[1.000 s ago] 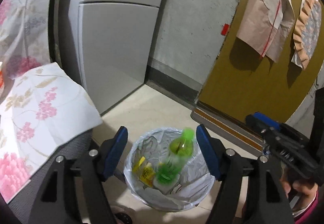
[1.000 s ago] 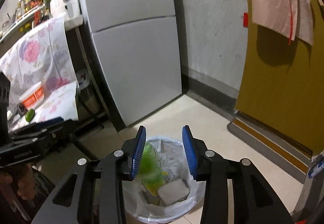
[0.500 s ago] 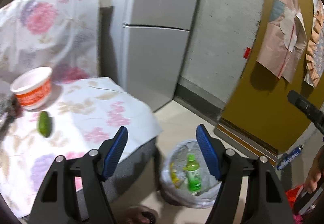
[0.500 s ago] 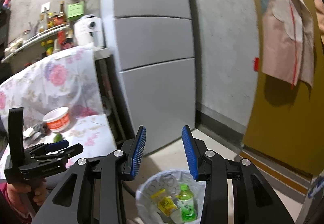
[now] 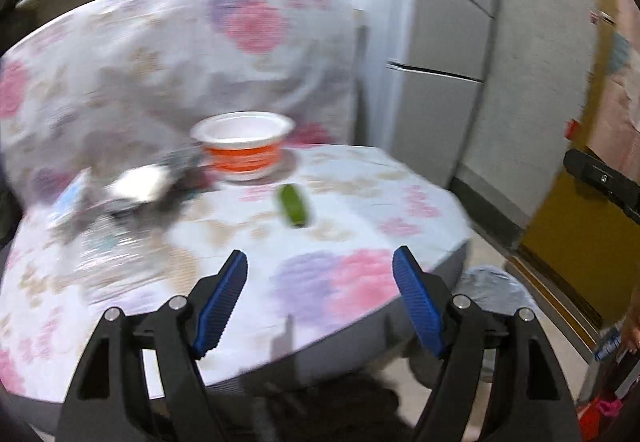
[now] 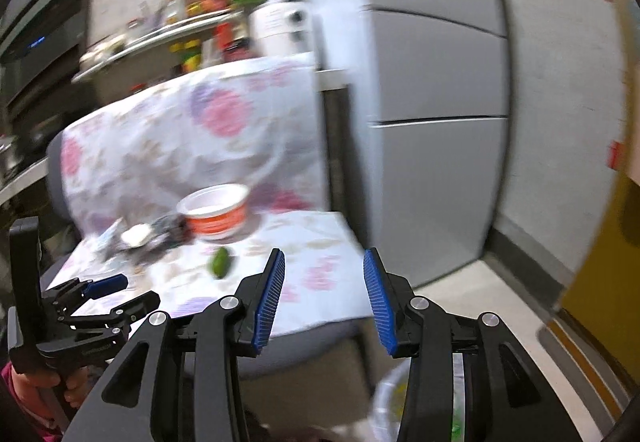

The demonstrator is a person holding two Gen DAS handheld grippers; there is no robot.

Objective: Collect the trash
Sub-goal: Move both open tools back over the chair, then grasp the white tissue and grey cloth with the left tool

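both grippers have swung up and away from the bin and now face the seat; the frames are smeared with motion. nearest, the left gripper (image 5: 320, 296) has its blue pads wide apart with nothing between them, hanging over the front edge of the flowered cloth (image 5: 332, 278). the right gripper (image 6: 324, 298) is also parted and empty, its gap narrower than the left's.

1 second ago both looked straight down into the lined trash bin (image 5: 496, 286), where a green bottle was landing among yellow wrappers. now only the bin's rim shows, low at the right of the left view, beside the seat's corner; the right view catches a sliver of it at the bottom edge. so that bottle looks delivered, and the pass is turning to the next piece.

further in on the cloth lies a small green object (image 5: 295, 205), alone. behind it stands an orange and white tub (image 5: 243, 146), upright and seemingly empty. to its left is a blurred heap of wrappers (image 5: 136, 190), too smeared to sort out.

my guess is the green object comes next, being nearest the left gripper.
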